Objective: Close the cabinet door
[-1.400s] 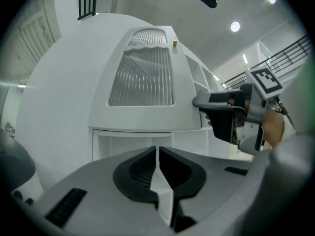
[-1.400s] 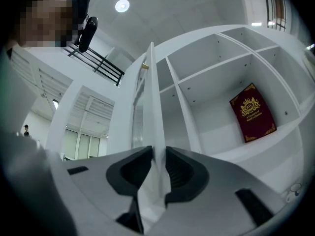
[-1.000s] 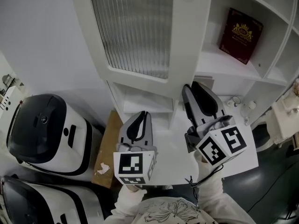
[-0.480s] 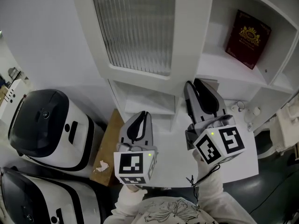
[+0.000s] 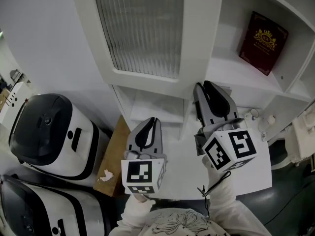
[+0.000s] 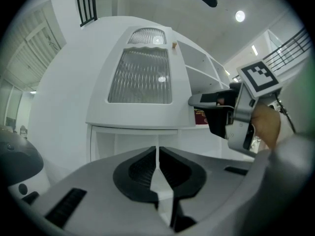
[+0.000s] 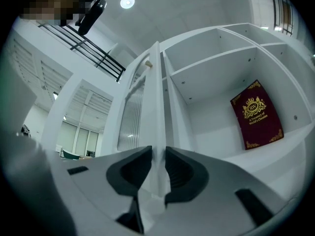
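White-painted cabinet (image 5: 231, 68) fills the upper half of the head view, with flat matte shelves and square bays. Its cabinet door (image 5: 147, 33) stands open. It is a tall white frame around a ribbed, frosted glass pane, with its long axis vertical. The door sits left of the open bay it should cover.

Two glossy black-and-white appliances (image 5: 49, 132) with rounded shells sit on the floor to the left, well apart from the door.

Right gripper (image 5: 204, 86) is the nearer tool. In the right gripper view the door's thin vertical edge (image 7: 156, 82) runs straight down into the jaw gap (image 7: 157, 154). The dark ribbed pads sit close on either side of it. They appear to pinch the edge, though contact on both faces is not clearly resolved. Ribbed pane lies to the left of that edge and open shelves to the right, so the closing swing should probably go rightward, toward the shelves.

Left gripper (image 5: 150, 121) hovers low and left of the right one. Its jaws are pressed together on nothing (image 6: 157, 154) and point at the door's face from a distance.

A dark red book (image 5: 263, 42) with gold print leans upright against the back of the open bay.
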Motion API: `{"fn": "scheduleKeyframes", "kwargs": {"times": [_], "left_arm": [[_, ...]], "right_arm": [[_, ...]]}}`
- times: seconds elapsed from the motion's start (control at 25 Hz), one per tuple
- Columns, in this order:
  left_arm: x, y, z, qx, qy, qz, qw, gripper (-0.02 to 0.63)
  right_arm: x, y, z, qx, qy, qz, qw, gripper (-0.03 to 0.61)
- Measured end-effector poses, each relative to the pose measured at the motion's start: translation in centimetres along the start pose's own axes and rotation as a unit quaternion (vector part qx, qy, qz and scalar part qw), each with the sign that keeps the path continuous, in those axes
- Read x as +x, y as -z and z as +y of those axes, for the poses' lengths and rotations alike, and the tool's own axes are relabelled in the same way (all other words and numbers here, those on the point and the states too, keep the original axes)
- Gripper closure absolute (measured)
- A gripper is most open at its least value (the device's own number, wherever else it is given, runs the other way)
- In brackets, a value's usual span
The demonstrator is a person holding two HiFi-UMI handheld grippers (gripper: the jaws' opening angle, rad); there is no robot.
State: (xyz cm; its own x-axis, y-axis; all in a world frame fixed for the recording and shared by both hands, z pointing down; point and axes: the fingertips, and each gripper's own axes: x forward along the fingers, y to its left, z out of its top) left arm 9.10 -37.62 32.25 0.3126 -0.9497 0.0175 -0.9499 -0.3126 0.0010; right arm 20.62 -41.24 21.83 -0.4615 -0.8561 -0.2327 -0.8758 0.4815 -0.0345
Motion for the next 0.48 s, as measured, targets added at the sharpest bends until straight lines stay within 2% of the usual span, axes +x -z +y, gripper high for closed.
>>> {"fn": "scheduleKeyframes", "kwargs": {"times": [0.48], "left_arm": [[1.3, 0.4, 0.0, -0.002, -0.006, 0.005, 1.0000, 0.592]], "right_arm": [[1.7, 0.4, -1.6, 0.010, -0.008, -0.001, 1.000, 0.497]]}}
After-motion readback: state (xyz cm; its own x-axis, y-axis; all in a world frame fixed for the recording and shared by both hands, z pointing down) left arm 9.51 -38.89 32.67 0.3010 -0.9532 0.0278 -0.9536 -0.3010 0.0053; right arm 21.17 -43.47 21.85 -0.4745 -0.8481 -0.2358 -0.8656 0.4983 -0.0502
